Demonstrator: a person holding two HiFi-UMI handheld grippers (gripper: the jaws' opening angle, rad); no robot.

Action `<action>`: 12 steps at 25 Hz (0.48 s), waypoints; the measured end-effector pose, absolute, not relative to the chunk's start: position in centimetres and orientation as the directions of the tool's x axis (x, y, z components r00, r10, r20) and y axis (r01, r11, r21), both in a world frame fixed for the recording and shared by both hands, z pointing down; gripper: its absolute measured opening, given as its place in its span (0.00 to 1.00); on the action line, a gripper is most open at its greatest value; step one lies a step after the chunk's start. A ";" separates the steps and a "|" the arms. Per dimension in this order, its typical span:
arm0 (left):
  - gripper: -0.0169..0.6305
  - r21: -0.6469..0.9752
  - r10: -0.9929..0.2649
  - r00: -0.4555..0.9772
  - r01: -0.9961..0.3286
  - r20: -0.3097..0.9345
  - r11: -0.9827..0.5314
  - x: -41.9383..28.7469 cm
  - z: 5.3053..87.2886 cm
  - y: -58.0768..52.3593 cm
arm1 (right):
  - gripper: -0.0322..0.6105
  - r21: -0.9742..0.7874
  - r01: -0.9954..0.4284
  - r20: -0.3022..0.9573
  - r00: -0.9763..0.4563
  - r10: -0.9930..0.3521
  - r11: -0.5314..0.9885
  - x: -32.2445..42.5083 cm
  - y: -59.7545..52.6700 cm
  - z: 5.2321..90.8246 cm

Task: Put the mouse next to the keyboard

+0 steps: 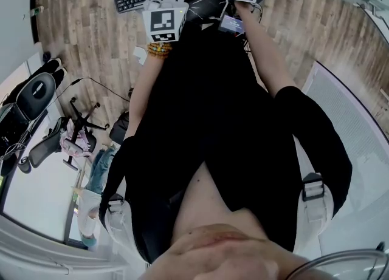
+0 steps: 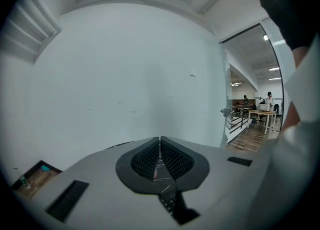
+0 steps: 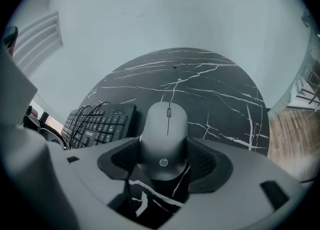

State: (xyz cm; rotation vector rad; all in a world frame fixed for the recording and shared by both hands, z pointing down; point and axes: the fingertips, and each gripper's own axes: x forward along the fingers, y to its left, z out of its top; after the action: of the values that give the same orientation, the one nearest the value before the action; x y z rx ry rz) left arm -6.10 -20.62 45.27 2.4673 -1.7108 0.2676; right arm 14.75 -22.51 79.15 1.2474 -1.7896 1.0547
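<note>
Clamped in right claw (image 3: 165, 150): mouse (image 3: 165, 131), over marble bench (image 3: 220, 82); keyboard (image 3: 100, 124) just beside, at 9 o'clock. Empty left claw (image 2: 160, 158) is clenched. The mouse is best lowered flat, kept parallel to keyboard edge, released only once seated.

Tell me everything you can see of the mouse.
The mouse is grey and plastic-looking, with a dark scroll wheel, a centre seam and an HP logo near its rear. It is level, nose pointing away, clamped at its sides between the jaws of the right hand-held gripper, over the black marbled table, right of the keyboard.
</note>
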 end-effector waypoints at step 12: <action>0.06 0.016 -0.907 0.355 -0.932 0.226 -0.361 -6.0 45.5 -20.6 | 0.49 -0.245 -0.944 0.878 -0.313 -0.362 0.223 14.6 -22.8 79.1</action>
State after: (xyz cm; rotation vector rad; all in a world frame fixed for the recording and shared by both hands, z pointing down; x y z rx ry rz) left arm -6.04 -20.56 45.53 2.4667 -1.6861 0.2687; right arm 14.57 -22.80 79.15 1.2095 -1.8048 1.0660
